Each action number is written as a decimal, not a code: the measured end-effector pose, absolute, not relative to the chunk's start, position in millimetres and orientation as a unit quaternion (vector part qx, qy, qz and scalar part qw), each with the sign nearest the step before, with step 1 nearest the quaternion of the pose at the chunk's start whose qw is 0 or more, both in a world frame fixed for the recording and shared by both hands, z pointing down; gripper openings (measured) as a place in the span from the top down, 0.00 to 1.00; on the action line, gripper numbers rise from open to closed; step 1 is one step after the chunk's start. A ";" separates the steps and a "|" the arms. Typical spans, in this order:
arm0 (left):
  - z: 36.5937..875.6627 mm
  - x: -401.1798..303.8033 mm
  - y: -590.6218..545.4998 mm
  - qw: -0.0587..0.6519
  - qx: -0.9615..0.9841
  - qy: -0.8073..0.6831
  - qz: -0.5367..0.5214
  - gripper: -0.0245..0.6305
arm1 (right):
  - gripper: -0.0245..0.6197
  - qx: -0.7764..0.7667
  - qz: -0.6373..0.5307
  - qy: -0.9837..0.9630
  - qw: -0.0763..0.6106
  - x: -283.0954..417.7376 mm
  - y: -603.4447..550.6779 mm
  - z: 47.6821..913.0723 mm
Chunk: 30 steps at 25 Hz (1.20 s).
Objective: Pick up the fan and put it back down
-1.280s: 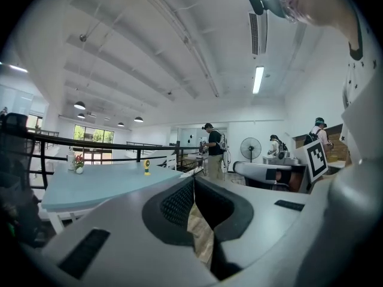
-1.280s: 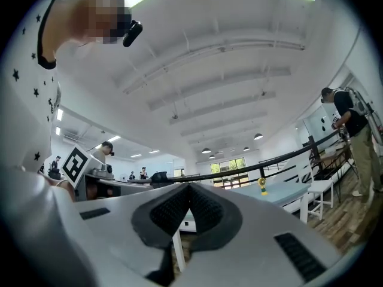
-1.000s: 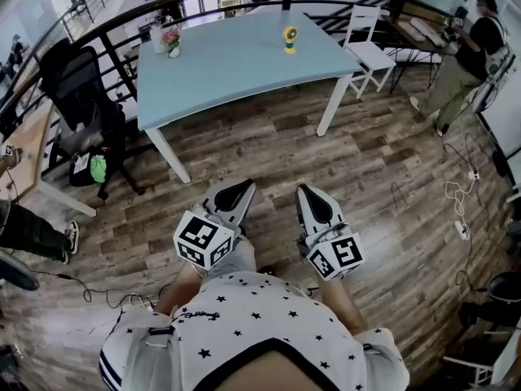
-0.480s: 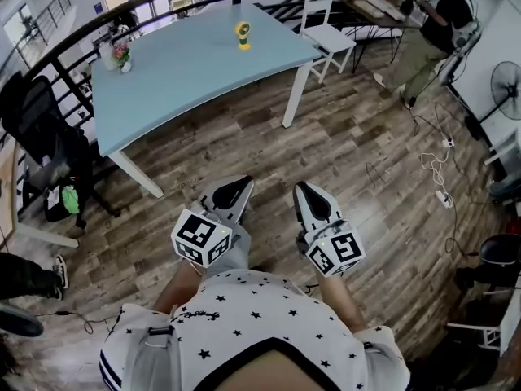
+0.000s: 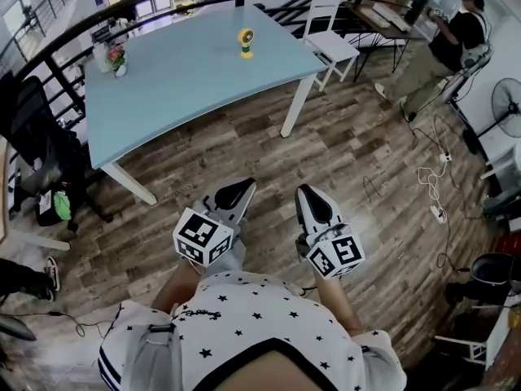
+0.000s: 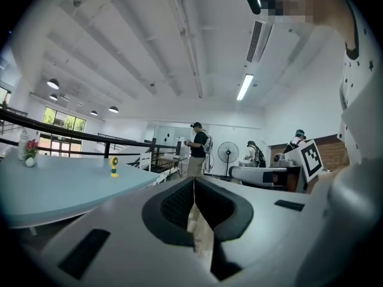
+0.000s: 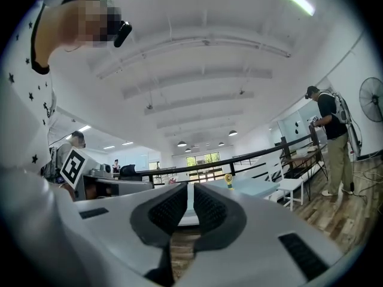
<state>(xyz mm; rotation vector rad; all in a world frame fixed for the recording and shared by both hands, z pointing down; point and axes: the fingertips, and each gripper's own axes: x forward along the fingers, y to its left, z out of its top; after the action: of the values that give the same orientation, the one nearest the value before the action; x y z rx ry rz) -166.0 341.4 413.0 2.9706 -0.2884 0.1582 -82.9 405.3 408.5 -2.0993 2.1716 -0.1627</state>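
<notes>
The fan point(image 5: 245, 42) stands upright on the light blue table point(image 5: 179, 84), toward its far side and well apart from both grippers. At the table's far left corner are a vase of flowers point(image 5: 120, 58) and a bottle point(image 5: 102, 55) just beside it.

The person in a star-print shirt point(image 5: 244, 324) stands on the wood floor point(image 5: 366, 153), short of the table, and holds the two grippers side by side in front of the waist, both pointing roughly toward the table.

The left gripper point(image 5: 238, 190) has its jaws pressed together at the tips. Only a thin wedge of floor shows between the pads further back, and nothing is in it. The right gripper point(image 5: 309, 198) has its jaws a narrow slit apart, having just been opening. Nothing is between them, and the table shows through the slit.

A white chair point(image 5: 330, 35) stands off the table's right end. Beyond it, another person point(image 5: 444, 51) stands at a desk point(image 5: 383, 15) by the black railing point(image 5: 73, 43). A pedestal fan point(image 5: 506, 104) stands at the right edge, with cables point(image 5: 431, 210) lying on the floor near it. A black office chair point(image 5: 37, 149) sits at the left.
</notes>
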 end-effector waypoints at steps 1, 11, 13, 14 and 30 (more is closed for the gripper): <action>412.3 -163.6 333.4 0.076 0.991 -0.099 0.052 0.92 | 0.93 -0.691 -0.055 0.718 0.058 -80.0 397.6 408.2; 410.7 -148.5 265.0 0.088 0.989 -0.106 0.052 0.92 | 0.93 -0.688 -0.065 0.721 0.051 -60.3 328.2 404.9; 411.4 -146.3 252.8 0.089 0.989 -0.104 0.053 0.92 | 0.93 -0.690 -0.067 0.719 0.049 -57.7 317.6 405.2; 411.8 -144.6 247.1 0.091 0.989 -0.103 0.053 0.92 | 0.93 -0.692 -0.069 0.717 0.048 -55.6 312.8 405.7; 414.6 -95.5 164.1 0.103 0.992 -0.052 0.051 0.92 | 0.92 -0.728 -0.077 0.681 0.035 -14.9 241.5 404.2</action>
<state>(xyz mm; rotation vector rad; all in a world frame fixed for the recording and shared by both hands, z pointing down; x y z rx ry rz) -95.5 164.1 414.6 2.9271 -0.1536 0.1506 -14.9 241.5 404.2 -2.2376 2.0922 -0.2354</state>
